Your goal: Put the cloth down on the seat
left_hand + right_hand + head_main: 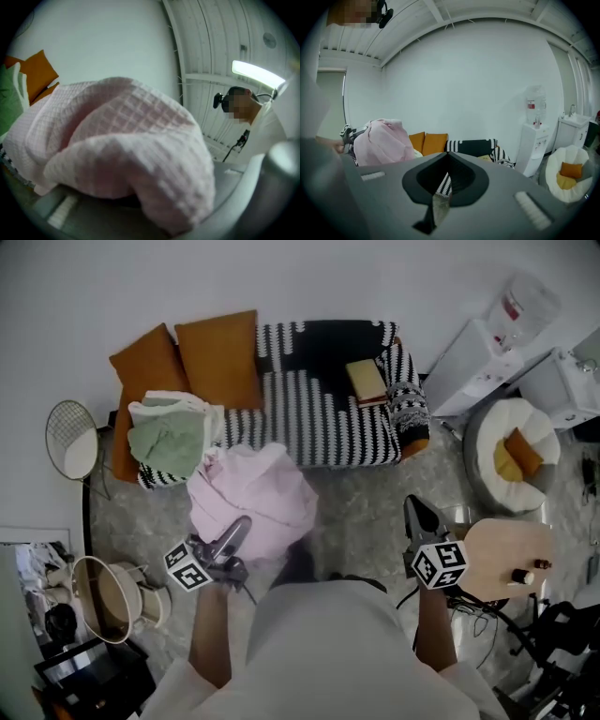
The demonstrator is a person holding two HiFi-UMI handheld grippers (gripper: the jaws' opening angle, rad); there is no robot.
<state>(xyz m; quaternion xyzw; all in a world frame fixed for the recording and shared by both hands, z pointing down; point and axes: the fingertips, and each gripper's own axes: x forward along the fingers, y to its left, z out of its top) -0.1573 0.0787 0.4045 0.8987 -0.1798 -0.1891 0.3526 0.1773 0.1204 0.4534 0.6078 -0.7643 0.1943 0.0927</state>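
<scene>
The cloth (251, 498), pink and waffle-woven, hangs bunched from my left claw (242, 526), whose jaws are partly closed on a fold. It is just on the near side of the sofa seat (319, 423), towards its left end. It looks light, soft and floppy, so I judge a thick fold the safest hold. My right claw (419, 512) is closed and empty.

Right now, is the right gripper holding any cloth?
No, the right gripper has its jaws together with nothing between them; the pink cloth hangs from the left gripper.
</scene>
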